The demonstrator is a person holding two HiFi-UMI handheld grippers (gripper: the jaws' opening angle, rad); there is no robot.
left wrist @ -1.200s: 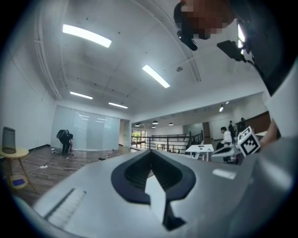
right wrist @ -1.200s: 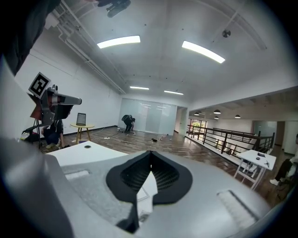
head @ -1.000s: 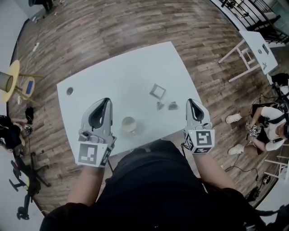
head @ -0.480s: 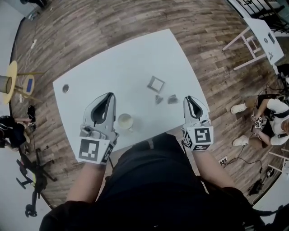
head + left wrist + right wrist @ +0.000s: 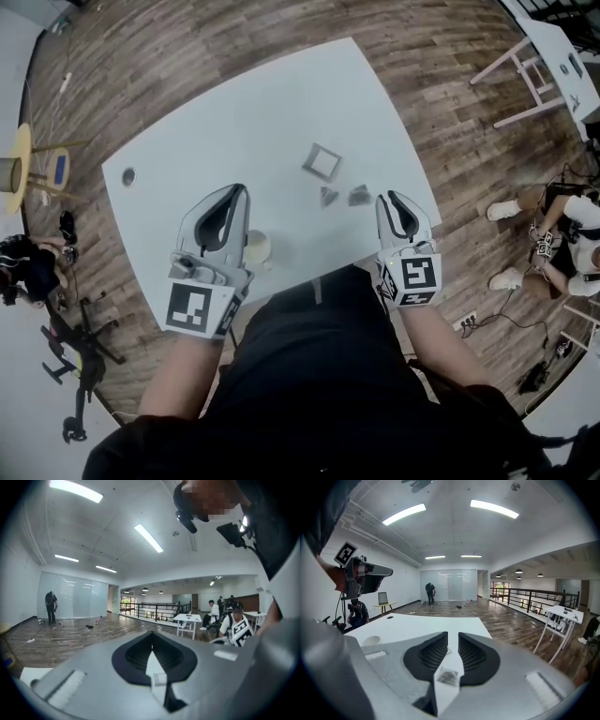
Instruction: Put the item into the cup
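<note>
Right tongs (image 5: 453, 641), jaws just opening, frame the item (image 5: 449, 677) below.

— What colour is the worktop (image 5: 234, 112)?
— Plain white, over a floor (image 5: 187, 47) of brown wood planks. The cup (image 5: 258, 248) is cream.
— And the bits to the right of the cup?
— A dark grey item (image 5: 328, 196), a second grey item (image 5: 359, 195), and a pale grey square frame (image 5: 322, 161).
— The tongs?
— The left tongs (image 5: 240, 190) and right tongs (image 5: 387, 198) are light grey with black ribbed pads (image 5: 432, 654). Each marker cube (image 5: 198, 308) shows black-and-white squares.
</note>
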